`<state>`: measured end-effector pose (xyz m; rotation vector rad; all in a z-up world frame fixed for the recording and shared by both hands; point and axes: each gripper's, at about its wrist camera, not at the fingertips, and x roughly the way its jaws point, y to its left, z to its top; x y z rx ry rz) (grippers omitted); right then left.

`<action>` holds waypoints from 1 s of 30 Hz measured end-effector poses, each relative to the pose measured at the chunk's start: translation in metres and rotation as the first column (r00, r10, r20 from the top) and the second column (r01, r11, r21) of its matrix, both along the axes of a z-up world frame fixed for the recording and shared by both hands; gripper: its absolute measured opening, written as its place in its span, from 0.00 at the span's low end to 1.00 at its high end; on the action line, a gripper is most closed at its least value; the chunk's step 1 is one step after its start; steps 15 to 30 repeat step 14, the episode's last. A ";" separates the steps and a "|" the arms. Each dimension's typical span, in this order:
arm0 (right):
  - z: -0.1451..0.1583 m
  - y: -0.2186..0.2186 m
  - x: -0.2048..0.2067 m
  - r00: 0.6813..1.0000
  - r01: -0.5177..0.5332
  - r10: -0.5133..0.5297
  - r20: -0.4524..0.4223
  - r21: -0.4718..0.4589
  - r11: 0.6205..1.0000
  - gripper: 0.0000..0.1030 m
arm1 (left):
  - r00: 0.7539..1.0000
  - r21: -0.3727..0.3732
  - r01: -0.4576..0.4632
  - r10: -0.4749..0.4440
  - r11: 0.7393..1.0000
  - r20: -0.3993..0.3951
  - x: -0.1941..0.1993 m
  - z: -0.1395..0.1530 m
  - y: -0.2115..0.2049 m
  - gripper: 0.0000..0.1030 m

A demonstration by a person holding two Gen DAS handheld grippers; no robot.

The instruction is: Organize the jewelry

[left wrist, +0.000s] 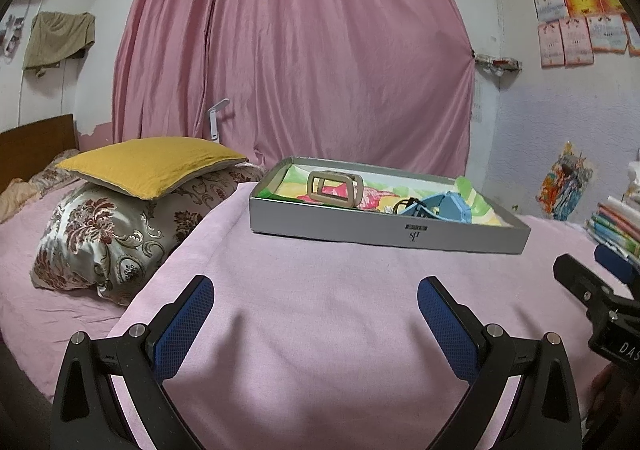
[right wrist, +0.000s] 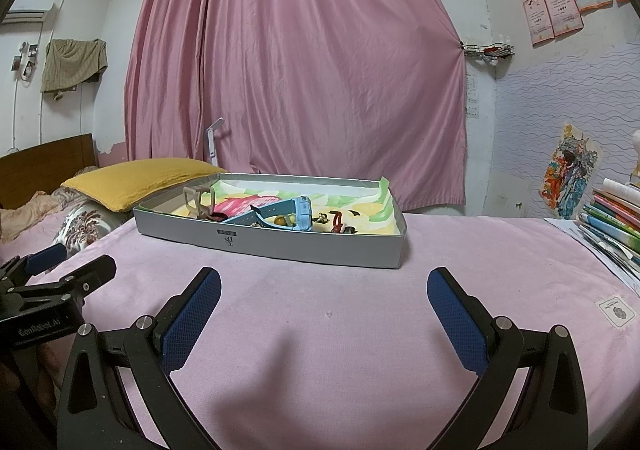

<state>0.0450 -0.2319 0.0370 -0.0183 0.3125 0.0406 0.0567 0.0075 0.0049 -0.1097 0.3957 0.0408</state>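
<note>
Tools: left (left wrist: 315, 304) and right (right wrist: 324, 296) spread, empty | pink blanket (right wrist: 340, 330) | pink curtain (right wrist: 304, 49)

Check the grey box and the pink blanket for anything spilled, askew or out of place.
Nothing has spilled: the beige rectangular hair clip, the blue watch and the small trinkets all lie inside the shallow grey cardboard box, though jumbled together. The pink blanket around it is bare.
</note>
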 end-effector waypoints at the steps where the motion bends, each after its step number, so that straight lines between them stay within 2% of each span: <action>1: 0.000 0.000 0.000 1.000 0.000 0.000 0.000 0.000 1.000 0.98 | 1.000 0.004 0.002 -0.002 1.000 -0.001 0.000 0.000 0.001 0.99; 9: 0.000 0.000 0.000 1.000 0.000 0.000 -0.001 -0.002 1.000 0.98 | 1.000 -0.004 -0.013 0.013 1.000 -0.008 -0.001 0.001 0.011 0.99; 30: 0.000 0.000 0.000 1.000 0.000 0.000 -0.001 0.000 1.000 0.98 | 1.000 -0.001 -0.008 0.008 1.000 -0.008 -0.002 0.002 0.008 0.99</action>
